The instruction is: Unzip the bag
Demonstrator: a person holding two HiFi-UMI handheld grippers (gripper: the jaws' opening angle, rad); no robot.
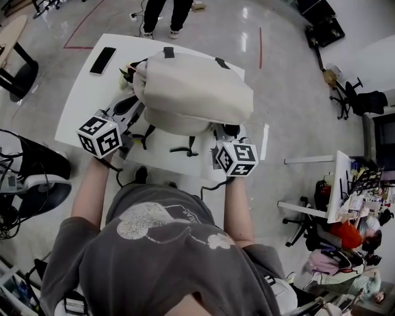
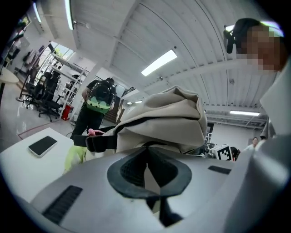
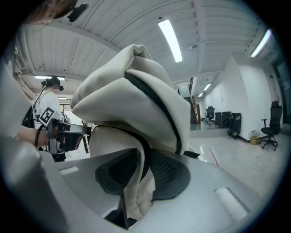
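A beige backpack [image 1: 191,92] with black trim lies on the white table [image 1: 86,99], bulging upward. My left gripper [image 1: 137,111] is at its near left side. In the left gripper view the bag [image 2: 168,118] towers over the left gripper [image 2: 148,170], whose pads are pressed together on a thin beige sliver of the bag, with a dark strip hanging below; which part this is stays hidden. My right gripper [image 1: 223,131] is at the near right side. In the right gripper view it [image 3: 141,175] pinches a thick fold of the bag [image 3: 136,100] beside a black zipper line.
A black phone [image 1: 102,60] lies at the table's far left. A green item [image 1: 126,73] pokes out at the bag's far left. A person's legs [image 1: 163,15] stand beyond the far edge. Black straps [image 1: 182,148] trail on the table toward me.
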